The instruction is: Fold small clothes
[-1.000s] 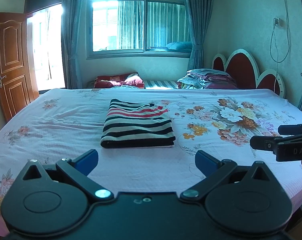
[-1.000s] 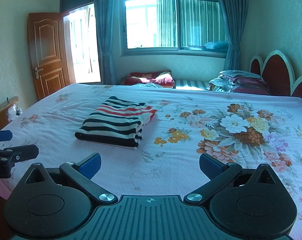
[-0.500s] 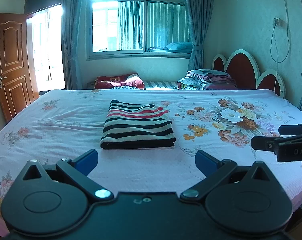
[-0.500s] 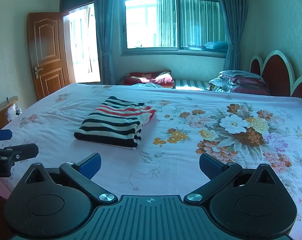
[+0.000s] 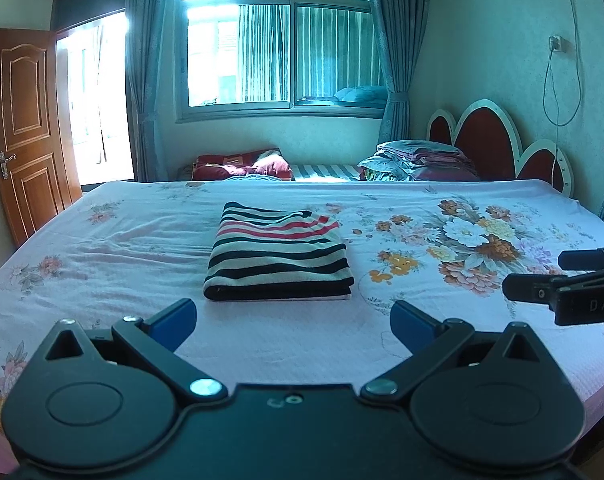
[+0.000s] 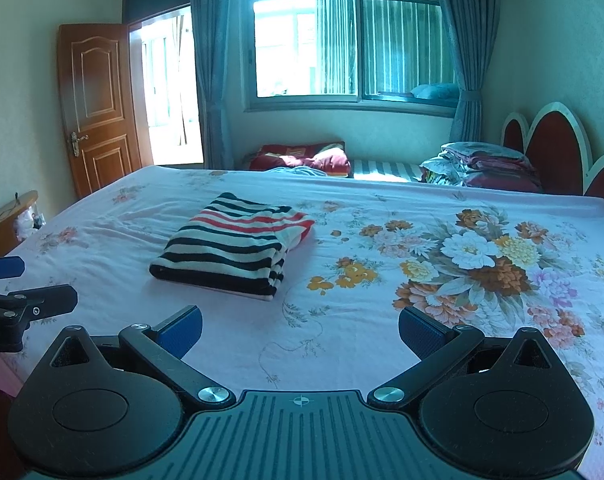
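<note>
Folded striped garment (image 5: 277, 258) sits mid-bed (image 5: 101, 248), touching nothing. Left gripper (image 5: 293, 320) and right gripper (image 6: 299, 326) fingers both spread wide, empty. Bed's near edge is hidden behind them.

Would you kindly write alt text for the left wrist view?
A folded striped garment lies on a floral bedsheet, ahead of the open, empty left gripper. The right gripper enters at the right edge; a window and wooden door stand behind.
</note>
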Tool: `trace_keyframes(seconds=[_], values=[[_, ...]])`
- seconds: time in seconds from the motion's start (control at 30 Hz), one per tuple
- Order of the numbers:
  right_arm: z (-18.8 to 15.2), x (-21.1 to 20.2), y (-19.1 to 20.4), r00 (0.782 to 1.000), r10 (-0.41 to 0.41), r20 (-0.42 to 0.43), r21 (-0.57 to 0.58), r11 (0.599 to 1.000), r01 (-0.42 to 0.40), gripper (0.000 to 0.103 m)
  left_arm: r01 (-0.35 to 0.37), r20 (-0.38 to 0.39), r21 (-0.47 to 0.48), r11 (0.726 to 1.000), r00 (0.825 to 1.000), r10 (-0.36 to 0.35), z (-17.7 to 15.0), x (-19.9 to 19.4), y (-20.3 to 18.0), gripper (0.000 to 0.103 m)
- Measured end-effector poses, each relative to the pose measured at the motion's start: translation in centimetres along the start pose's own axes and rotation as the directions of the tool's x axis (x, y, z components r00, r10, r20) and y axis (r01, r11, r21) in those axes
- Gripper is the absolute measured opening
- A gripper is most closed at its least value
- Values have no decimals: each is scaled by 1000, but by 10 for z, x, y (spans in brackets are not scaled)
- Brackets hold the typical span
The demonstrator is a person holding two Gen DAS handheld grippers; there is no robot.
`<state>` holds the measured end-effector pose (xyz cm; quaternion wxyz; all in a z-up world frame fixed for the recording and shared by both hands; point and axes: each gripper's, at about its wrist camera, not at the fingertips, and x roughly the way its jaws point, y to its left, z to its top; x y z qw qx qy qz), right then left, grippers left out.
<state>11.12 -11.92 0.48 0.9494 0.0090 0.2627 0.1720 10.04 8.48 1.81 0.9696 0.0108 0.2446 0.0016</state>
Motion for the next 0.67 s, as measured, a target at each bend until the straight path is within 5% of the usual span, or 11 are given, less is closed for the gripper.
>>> trace_keyframes(seconds=[0.67], values=[[-2,-3,-4,1000,16,0,-11,1000,-16,103,8,4,6,1000,1000,-8,-3,-1,0,103]])
